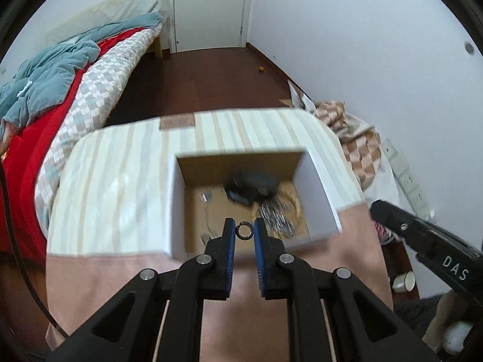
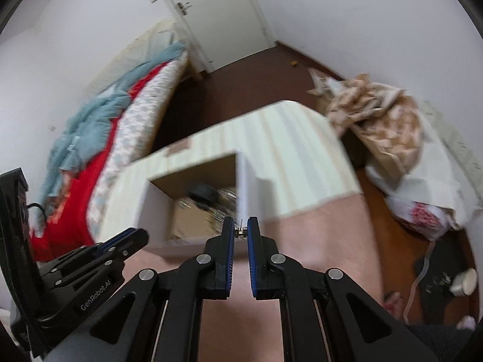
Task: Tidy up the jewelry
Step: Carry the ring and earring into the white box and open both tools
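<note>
Nearest in the left wrist view, the left gripper [image 1: 242,230] is clenched on a small dark ring [image 1: 242,230], pinched upright between its blue pads above the near edge of an open box [image 1: 178,205]. The right gripper [image 2: 241,231] is likewise clenched, grasping a tiny gold-and-dark piece of jewelry [image 2: 241,232] with a thin pin sticking up from it; what kind of piece it is cannot be told. Both grippers hang over a pink cloth [image 1: 114,274] covering the near part of the table [image 1: 120,175]. Just beyond, the white-walled box sits on the striped tabletop, its brown floor holding a dark pouch-like lump [image 1: 252,185] at the far side and a blurred heap of silvery chains [image 1: 276,218] to the right. Farther left lies a bed [image 1: 60,96] with red and blue covers; a white door [image 1: 208,9] stands at the far end.
</note>
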### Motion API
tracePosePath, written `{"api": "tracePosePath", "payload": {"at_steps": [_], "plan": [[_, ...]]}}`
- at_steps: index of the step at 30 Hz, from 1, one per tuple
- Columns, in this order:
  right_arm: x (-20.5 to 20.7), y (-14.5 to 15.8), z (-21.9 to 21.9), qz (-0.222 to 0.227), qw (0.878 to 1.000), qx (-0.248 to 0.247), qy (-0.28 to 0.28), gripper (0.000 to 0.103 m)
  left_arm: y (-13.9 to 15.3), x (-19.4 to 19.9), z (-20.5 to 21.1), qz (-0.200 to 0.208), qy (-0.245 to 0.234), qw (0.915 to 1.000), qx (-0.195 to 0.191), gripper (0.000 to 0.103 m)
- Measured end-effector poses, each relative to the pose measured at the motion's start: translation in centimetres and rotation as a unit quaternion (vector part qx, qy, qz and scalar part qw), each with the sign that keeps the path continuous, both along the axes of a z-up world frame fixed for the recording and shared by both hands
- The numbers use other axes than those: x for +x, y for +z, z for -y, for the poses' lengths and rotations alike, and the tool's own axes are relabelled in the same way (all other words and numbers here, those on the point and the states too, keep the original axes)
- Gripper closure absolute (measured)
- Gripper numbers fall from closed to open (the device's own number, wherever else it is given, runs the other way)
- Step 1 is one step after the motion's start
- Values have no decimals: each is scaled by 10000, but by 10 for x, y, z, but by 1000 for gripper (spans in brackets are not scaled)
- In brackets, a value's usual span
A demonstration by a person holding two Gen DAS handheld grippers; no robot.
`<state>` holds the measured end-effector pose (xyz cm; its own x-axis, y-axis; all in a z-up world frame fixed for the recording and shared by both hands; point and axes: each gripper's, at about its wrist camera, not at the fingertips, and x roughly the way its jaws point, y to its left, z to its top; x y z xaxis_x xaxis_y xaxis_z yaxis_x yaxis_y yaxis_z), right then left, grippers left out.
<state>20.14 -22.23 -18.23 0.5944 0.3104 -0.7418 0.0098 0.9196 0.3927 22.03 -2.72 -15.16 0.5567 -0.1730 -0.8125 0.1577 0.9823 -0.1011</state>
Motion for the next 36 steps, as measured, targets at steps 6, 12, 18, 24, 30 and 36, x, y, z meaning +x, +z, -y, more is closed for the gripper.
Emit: {"api": "tracePosePath", "payload": {"at_steps": [6, 12, 18, 24, 30, 36], "plan": [[72, -1, -28, -250, 9985, -86, 471, 94, -8, 56, -17, -376, 74, 9993, 1, 93], [116, -18, -45, -625, 9943, -436, 749, 94, -23, 89, -26, -767, 206, 9968, 92, 90], [130, -23, -42, -829, 9930, -445, 713, 85, -19, 95, -32, -745, 397, 9961, 272, 62], [119, -11, -30, -685, 9953, -423, 542, 65, -3, 84, -47, -483, 708, 9960, 262, 33], [95, -7, -41, -726, 9877, -1292, 503, 15, -5, 66, -56, -424, 919, 9938, 461, 4], [66, -17, -53, -1004, 9768, -1840, 429, 1, -18, 39, -59, -690, 1022, 9908, 553, 0]]}}
